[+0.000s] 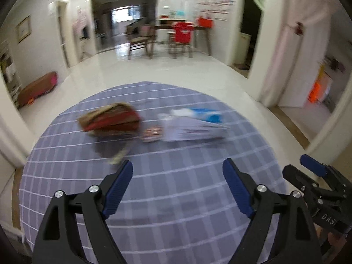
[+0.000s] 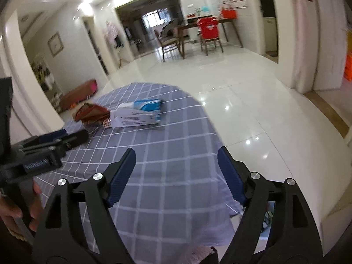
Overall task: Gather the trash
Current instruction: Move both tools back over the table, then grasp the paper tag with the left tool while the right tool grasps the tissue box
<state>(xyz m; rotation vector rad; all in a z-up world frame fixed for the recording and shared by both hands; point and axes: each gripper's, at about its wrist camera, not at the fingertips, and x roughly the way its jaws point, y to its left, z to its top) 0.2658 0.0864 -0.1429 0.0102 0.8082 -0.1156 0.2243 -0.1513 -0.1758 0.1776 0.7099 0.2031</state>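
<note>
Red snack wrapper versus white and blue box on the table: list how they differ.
The red snack wrapper is crumpled, soft and shapeless; the white and blue box is flat-sided, though its end looks opened. The wrapper is red and brownish, the box white with blue. The box looks larger. Both lie close together on the checked tablecloth, untouched; both grippers are open.

crumpled red-brown foil snack wrapper [image 2: 91, 112] | lying flat, left of frame centre, on table || white-and-blue flattened cardboard box [image 2: 138, 113] | on its side, just right of wrapper

Checked tablecloth [image 1: 167, 189], red chair [image 2: 209, 30], wooden table [image 2: 228, 23]
</note>
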